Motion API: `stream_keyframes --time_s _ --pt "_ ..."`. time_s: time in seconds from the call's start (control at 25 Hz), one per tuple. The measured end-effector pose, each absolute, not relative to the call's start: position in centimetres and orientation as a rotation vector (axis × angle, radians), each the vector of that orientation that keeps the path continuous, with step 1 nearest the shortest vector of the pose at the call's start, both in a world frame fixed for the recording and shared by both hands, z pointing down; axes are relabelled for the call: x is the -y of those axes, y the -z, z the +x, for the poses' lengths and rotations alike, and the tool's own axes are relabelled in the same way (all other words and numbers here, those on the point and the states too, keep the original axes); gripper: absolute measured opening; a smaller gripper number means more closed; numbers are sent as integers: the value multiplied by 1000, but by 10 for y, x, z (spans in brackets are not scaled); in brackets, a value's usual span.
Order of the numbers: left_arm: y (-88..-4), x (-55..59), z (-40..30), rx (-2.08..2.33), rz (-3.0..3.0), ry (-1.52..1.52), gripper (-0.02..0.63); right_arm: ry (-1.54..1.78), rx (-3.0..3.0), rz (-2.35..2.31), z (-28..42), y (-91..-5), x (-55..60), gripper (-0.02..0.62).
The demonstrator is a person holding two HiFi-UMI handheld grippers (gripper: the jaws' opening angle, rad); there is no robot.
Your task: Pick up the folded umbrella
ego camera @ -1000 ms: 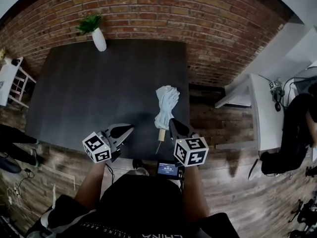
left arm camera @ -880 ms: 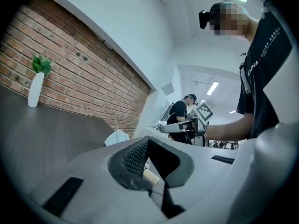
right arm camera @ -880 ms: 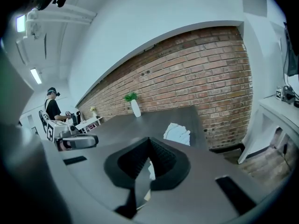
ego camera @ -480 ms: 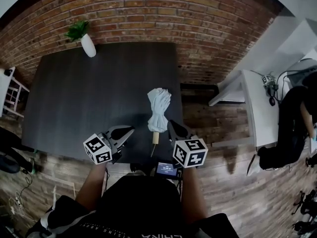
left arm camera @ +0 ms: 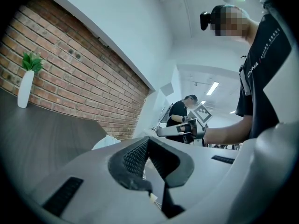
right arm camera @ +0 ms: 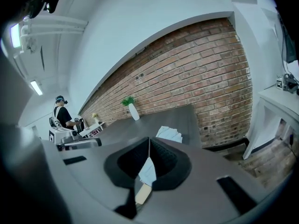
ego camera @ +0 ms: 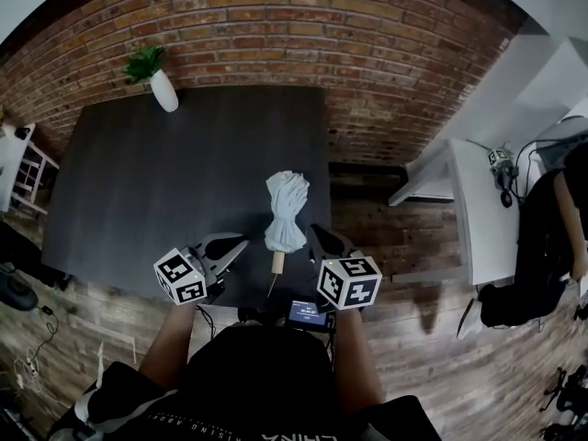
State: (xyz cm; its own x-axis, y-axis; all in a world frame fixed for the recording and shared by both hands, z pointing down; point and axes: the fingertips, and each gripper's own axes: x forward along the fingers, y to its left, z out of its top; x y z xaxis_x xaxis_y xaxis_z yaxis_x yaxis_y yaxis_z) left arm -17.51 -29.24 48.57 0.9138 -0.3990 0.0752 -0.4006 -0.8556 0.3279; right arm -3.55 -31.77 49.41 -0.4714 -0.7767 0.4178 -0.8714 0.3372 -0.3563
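The folded umbrella (ego camera: 285,211), pale blue-white with a wooden handle (ego camera: 277,263), lies on the dark table (ego camera: 165,182) near its front right corner, handle toward me. My left gripper (ego camera: 243,240) hovers shut just left of the handle, with nothing in it. To the right of the handle my right gripper (ego camera: 312,230) is shut and empty too. In the right gripper view the umbrella (right arm camera: 169,133) lies beyond the closed tips of the right gripper (right arm camera: 149,139). The left gripper (left arm camera: 147,139) points level, with the umbrella (left arm camera: 106,143) partly hidden behind it.
A white vase with a green plant (ego camera: 165,90) stands at the table's far left corner. A brick wall (ego camera: 367,44) runs behind the table. A white desk (ego camera: 478,209) and a seated person (ego camera: 551,246) are off to the right. A white rack (ego camera: 18,159) stands left.
The umbrella has slid left and nearer in the head view as I moved. Both grippers have advanced level and stay shut, either side of the handle.
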Motion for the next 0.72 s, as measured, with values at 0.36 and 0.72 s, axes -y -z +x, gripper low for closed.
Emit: stream_keyframes --time_s 0.36,0.72 --pt "-477 298 -159 670 2750 -19 3 -888 2439 1387 -35 -515 335 8" --pt "-495 320 -161 612 2705 -5 3 -1030 2310 1288 -65 -564 361 100"
